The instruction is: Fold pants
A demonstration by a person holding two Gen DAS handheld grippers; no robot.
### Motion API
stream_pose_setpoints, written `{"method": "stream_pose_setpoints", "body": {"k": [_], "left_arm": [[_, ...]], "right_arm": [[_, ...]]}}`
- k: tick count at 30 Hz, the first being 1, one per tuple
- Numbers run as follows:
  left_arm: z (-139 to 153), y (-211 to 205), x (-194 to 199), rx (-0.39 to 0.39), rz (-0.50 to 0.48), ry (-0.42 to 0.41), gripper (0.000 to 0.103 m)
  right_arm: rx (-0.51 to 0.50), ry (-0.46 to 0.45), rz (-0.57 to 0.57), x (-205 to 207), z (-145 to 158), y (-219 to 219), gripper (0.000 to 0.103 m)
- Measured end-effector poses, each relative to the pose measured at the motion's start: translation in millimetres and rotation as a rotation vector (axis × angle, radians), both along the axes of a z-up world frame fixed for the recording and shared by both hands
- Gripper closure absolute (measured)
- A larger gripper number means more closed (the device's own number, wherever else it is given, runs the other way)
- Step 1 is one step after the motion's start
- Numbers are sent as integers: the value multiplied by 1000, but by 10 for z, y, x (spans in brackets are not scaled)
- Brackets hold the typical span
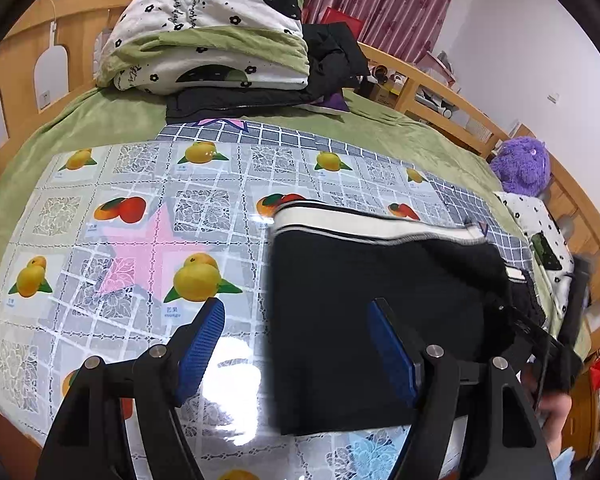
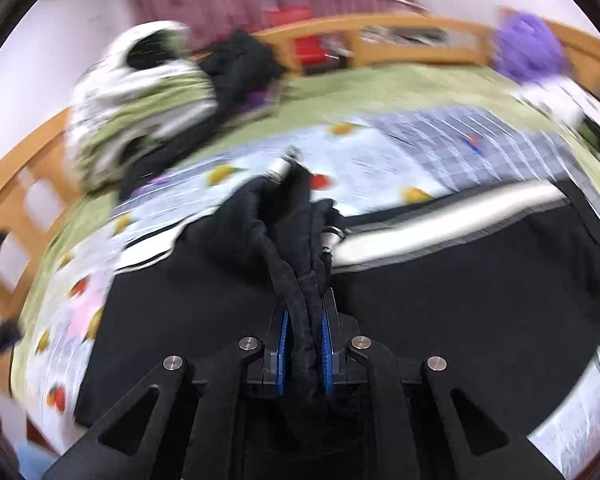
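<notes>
Black pants (image 1: 380, 300) with a white side stripe (image 1: 364, 224) lie partly folded on a fruit-print plastic cloth (image 1: 140, 240) on the bed. My left gripper (image 1: 296, 312) is open and empty, low over the cloth at the pants' left edge. My right gripper (image 2: 305, 316) is shut on a bunched black fold of the pants (image 2: 300, 280), lifted above the flat part (image 2: 460, 320). The right wrist view is motion-blurred. The right gripper's body shows at the right in the left wrist view (image 1: 540, 340).
A folded floral quilt (image 1: 212, 28) and black jacket (image 1: 260, 98) sit at the bed's far end. A purple plush toy (image 1: 520, 164) and a white spotted cloth (image 1: 540, 232) lie at the right. A wooden bed rail (image 1: 440, 80) surrounds the green bedsheet (image 1: 100, 120).
</notes>
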State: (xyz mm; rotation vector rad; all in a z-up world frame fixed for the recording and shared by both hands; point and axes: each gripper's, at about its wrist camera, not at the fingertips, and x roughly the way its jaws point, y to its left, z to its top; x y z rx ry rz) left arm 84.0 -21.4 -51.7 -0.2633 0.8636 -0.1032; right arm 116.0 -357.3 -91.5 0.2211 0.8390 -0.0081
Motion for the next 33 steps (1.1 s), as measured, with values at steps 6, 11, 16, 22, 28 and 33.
{"method": "stream_pose_setpoints", "body": {"k": [6,11,16,22,28,33], "left_arm": [[26,27,-59,-5,2,-4,31],[52,-21,-129,28,-20,-26,31],[35,-69,-187,61,-30,-45,31],[84,-238,-270,105,-38,-102,31],[115,-394,-277,56,-54,-123,31],[88,-465,-193,69,-54,-100,31]], "right_arm": [[-155,295,-76,144,-589,-73,70],[-219,159,-56,-140,-202,95,56],[-225,68,-14,-301,-35,279,49],[-237,32,-40,-358,36,199,50],[-72,91,-59,-374,43,-81,59],[-30,82,-77,-460,39,-322,58]]}}
